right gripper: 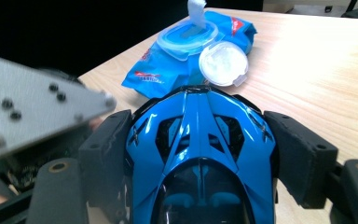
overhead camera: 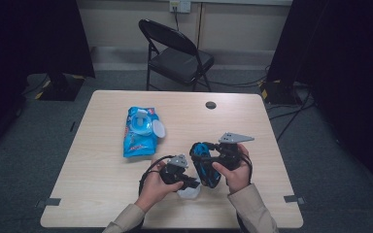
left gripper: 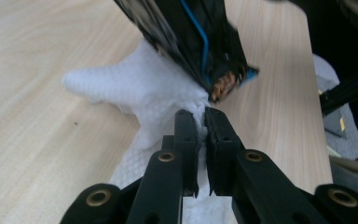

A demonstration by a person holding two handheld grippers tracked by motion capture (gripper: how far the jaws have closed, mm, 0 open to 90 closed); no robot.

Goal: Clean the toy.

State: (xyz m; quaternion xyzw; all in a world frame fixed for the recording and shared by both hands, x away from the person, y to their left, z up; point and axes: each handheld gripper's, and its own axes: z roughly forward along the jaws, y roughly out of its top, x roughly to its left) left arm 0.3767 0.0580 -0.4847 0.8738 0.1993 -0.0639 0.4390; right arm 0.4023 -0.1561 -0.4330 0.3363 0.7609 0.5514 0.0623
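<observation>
Blue toy car (right gripper: 200,154) nose-first toward table's far edge (lengthwise)

No lettering on the wipes pack (right gripper: 191,56) is legible.

Two forearms come in beside the blue wipes pack (overhead camera: 141,131), both in beige sleeves (overhead camera: 252,206) with plain cuffs. Nearer the pack, the left gripper (overhead camera: 190,183): black body, small grey three-cornered plate on top, black cable looping off its side. Farther from the pack, the right gripper (overhead camera: 209,160): black too, with a larger grey plate carrying dark screws. Up close, the black jaw links show brass-ringed pivot holes.
</observation>
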